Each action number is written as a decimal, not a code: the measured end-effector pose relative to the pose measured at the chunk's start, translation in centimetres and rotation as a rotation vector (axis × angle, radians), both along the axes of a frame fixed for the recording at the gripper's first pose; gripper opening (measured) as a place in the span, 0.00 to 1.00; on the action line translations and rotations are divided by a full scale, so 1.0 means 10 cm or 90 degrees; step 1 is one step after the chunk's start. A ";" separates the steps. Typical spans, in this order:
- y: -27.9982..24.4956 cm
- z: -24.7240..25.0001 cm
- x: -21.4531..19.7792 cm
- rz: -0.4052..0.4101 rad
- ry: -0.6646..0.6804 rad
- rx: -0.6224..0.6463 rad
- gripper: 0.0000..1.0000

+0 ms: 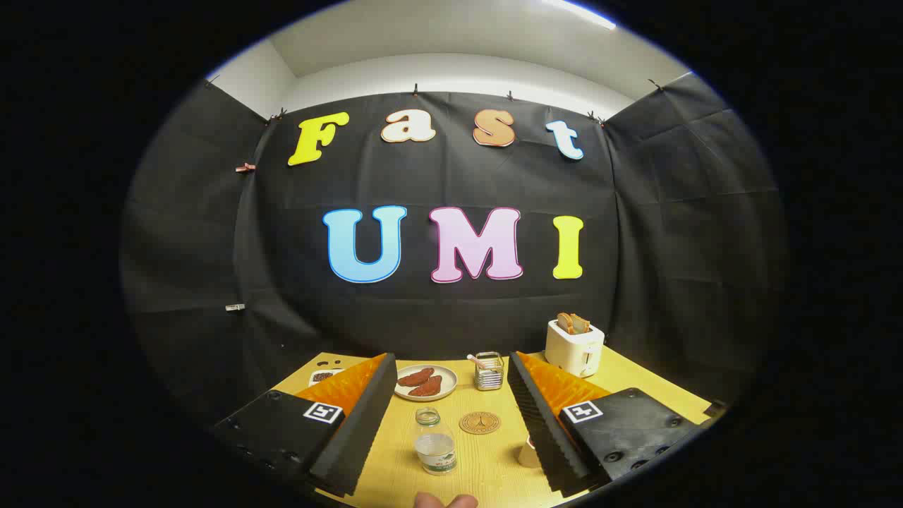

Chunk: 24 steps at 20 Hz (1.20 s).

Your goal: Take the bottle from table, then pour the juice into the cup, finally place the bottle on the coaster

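Note:
A small clear bottle (434,442) with a little liquid in it and no cap stands upright on the wooden table (487,458), between my two fingers and closer to the left one. My gripper (451,416) is open, and nothing touches its fingers. A round brown coaster (480,422) lies just beyond the bottle, to its right. A pale cup (529,453) stands against the inner side of the right finger, mostly hidden by it.
Beyond the fingers sit a white plate (425,382) with brown food, a small metal holder (488,371) and a white toaster (574,343) holding bread. A small dish (323,376) peeks past the left finger. A person's fingertips (444,501) show at the near table edge.

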State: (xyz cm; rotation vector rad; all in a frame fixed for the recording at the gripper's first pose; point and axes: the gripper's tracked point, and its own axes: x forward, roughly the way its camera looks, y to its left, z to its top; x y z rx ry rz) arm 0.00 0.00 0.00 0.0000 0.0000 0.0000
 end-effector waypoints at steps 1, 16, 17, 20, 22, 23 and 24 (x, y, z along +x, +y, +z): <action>0.01 -0.01 -0.01 0.000 0.002 0.000 0.97; 0.07 -0.03 0.02 0.007 0.005 0.006 0.97; 0.08 -0.05 0.02 0.007 0.006 0.006 0.97; 0.07 -0.12 0.04 -0.001 -0.009 -0.007 0.97; 0.08 -0.32 0.12 -0.007 -0.013 -0.007 0.97; 0.11 -0.46 0.13 -0.007 -0.012 -0.005 0.97; 0.13 -0.58 0.16 -0.010 -0.014 -0.011 0.97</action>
